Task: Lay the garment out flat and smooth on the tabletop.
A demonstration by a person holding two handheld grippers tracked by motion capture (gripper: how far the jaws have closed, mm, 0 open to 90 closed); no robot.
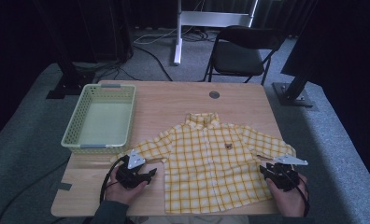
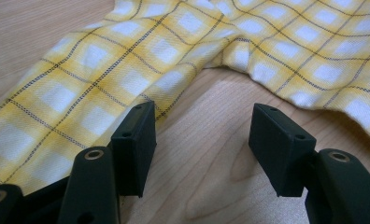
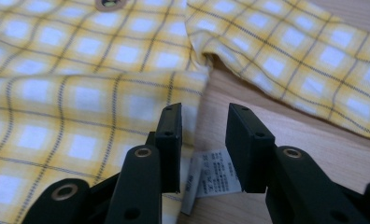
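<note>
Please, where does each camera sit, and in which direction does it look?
High view: above the person's side, looking forward and down at table, shirt, basket; both hands, left gripper, right gripper.
Left gripper view: along its open jaws at a sleeve.
Right gripper view: along its jaws at the shirt's side edge and label.
All share the shirt.

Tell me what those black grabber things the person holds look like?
Each gripper, left and right, is black, with two flat blocky pads with small screw holes. A grey three-cornered plate sits on top, and a black cable trails away. The sleeve looks dark.
</note>
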